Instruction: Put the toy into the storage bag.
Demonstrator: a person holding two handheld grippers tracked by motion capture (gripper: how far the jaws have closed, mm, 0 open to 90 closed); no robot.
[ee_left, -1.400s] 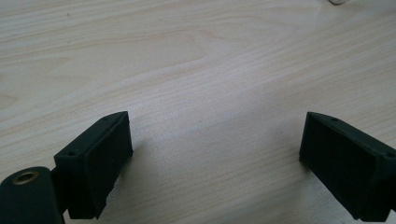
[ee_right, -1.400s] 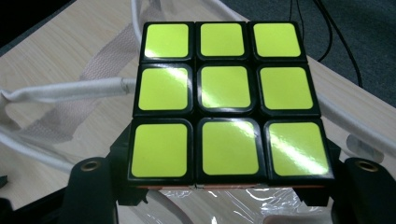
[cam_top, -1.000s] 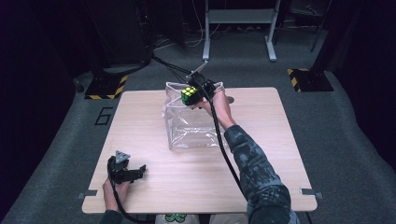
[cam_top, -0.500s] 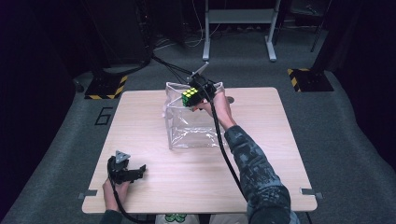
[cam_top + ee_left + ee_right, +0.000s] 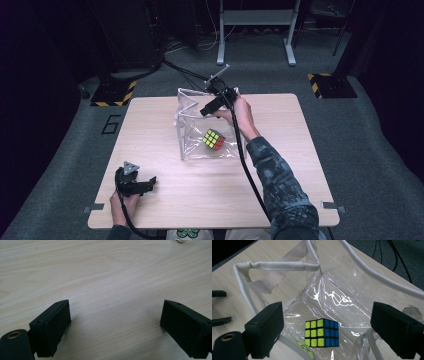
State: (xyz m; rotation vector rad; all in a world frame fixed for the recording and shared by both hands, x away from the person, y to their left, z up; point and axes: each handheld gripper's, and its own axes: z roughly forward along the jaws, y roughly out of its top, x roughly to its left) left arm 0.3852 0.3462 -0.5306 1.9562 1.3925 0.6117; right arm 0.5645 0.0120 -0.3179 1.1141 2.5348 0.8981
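Right gripper view: cube (image 5: 321, 333) shows two faces, yellow and blue; the others face away. Bag (image 5: 342, 297) rim runs off the top and right edges; its near corner is cut by the bottom edge. Two dark tips at the left edge, cut off, not identifiable. Sticker under the clear film beside the cube partly hidden, unreadable.

Left gripper view: left claw (image 5: 115, 327) jaws clipped by the bottom and right edges. White object (image 5: 182, 241) at the top edge cut off, cannot tell what.

High view: right claw (image 5: 212, 109) jaw gap too small to judge. Bench (image 5: 160, 125) near edge hidden by the person's arms.
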